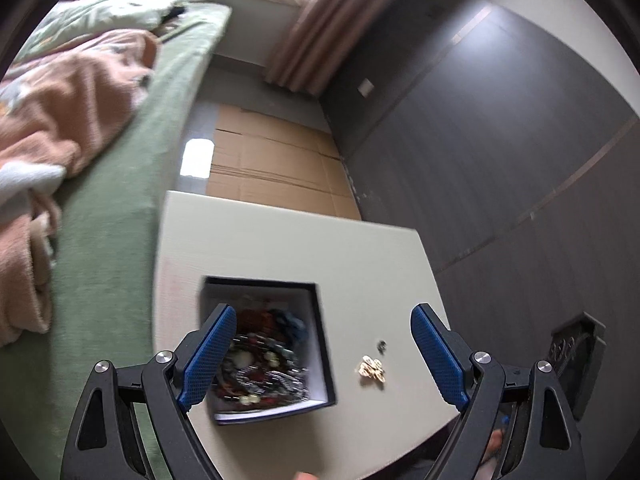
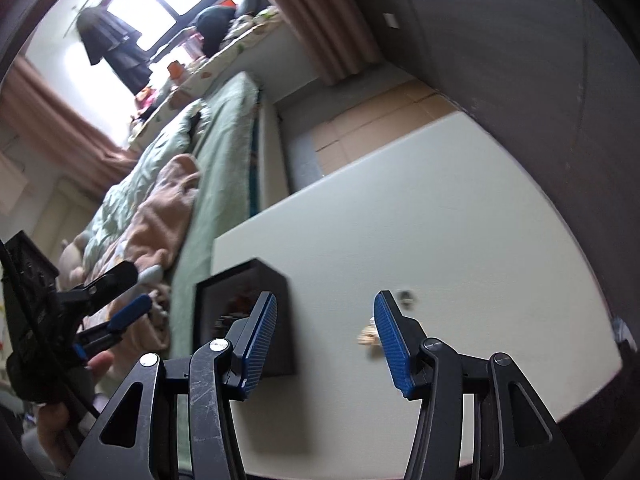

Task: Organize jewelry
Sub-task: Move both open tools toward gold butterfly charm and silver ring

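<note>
Left gripper (image 1: 322,354) spread wide, nothing between the pads, hovering over one dark open box (image 1: 320,344) heaped with beads and chains. Right gripper (image 2: 326,338) part open, empty. One gold jewelry piece (image 1: 373,369) and one small dark piece (image 1: 381,345) lie loose on the white table (image 1: 280,248), just beside the box.

Both wrist cams look down; share table (image 1: 280,248), box (image 1: 320,340).
</note>
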Action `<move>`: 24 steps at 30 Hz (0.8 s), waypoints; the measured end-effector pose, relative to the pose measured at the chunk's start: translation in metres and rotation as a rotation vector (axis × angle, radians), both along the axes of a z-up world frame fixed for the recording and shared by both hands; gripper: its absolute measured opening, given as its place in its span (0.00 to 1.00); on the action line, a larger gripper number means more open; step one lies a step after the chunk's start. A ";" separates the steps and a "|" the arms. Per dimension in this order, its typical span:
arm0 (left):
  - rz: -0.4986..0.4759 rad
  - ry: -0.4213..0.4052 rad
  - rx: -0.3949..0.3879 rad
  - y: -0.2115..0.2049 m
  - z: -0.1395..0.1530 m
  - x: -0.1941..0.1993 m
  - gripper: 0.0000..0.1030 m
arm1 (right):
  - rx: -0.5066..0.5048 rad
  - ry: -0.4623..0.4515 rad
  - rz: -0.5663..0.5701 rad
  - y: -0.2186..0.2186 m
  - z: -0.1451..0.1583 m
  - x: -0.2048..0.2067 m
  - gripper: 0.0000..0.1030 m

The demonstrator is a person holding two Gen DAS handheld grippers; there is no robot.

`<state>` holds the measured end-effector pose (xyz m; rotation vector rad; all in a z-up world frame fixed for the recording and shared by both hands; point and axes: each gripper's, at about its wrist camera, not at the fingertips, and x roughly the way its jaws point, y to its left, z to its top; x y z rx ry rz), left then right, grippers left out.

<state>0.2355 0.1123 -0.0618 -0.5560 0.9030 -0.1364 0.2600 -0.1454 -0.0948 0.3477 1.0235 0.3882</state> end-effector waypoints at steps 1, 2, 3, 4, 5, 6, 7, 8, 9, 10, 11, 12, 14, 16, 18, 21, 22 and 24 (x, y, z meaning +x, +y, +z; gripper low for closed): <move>-0.022 0.000 0.017 -0.010 0.001 0.001 0.87 | 0.004 0.005 -0.024 -0.011 -0.004 -0.001 0.50; -0.044 0.000 0.032 -0.020 0.000 0.003 0.87 | 0.006 0.009 -0.036 -0.018 -0.007 0.000 0.50; -0.062 0.001 0.042 -0.028 0.000 0.003 0.87 | 0.010 0.015 -0.050 -0.025 -0.011 0.000 0.50; -0.081 0.004 0.051 -0.035 -0.001 0.004 0.87 | 0.015 0.022 -0.069 -0.034 -0.016 -0.001 0.50; -0.099 0.009 0.059 -0.043 -0.002 0.005 0.87 | 0.016 0.026 -0.078 -0.039 -0.018 -0.001 0.50; -0.120 0.017 0.069 -0.050 -0.004 0.006 0.87 | 0.014 0.029 -0.088 -0.044 -0.022 -0.003 0.50; -0.143 0.023 0.082 -0.059 -0.006 0.008 0.87 | 0.011 0.032 -0.098 -0.049 -0.027 -0.004 0.50; -0.166 0.027 0.098 -0.069 -0.008 0.009 0.87 | 0.008 0.035 -0.109 -0.053 -0.030 -0.006 0.50; -0.186 0.031 0.111 -0.077 -0.009 0.010 0.87 | 0.007 0.039 -0.121 -0.058 -0.034 -0.007 0.50; -0.203 0.033 0.121 -0.083 -0.011 0.011 0.87 | 0.010 0.046 -0.136 -0.064 -0.038 -0.009 0.50; -0.227 0.037 0.133 -0.091 -0.013 0.012 0.86 | 0.016 0.056 -0.149 -0.070 -0.042 -0.009 0.50; -0.247 0.041 0.142 -0.099 -0.015 0.012 0.86 | 0.032 0.070 -0.171 -0.078 -0.045 -0.009 0.50; -0.278 0.051 0.154 -0.111 -0.019 0.014 0.86 | 0.063 0.069 -0.199 -0.090 -0.045 -0.010 0.50; -0.299 0.067 0.161 -0.121 -0.024 0.015 0.85 | 0.076 0.064 -0.230 -0.101 -0.046 -0.010 0.50; -0.324 0.092 0.162 -0.131 -0.030 0.018 0.83 | 0.087 0.068 -0.252 -0.110 -0.047 -0.009 0.50; -0.342 0.139 0.164 -0.140 -0.042 0.022 0.78 | 0.122 0.080 -0.272 -0.121 -0.050 -0.007 0.50; -0.345 0.159 0.169 -0.143 -0.046 0.022 0.76 | 0.126 0.086 -0.275 -0.124 -0.052 -0.006 0.50; -0.350 0.191 0.185 -0.149 -0.054 0.026 0.71 | 0.139 0.096 -0.283 -0.130 -0.054 -0.006 0.50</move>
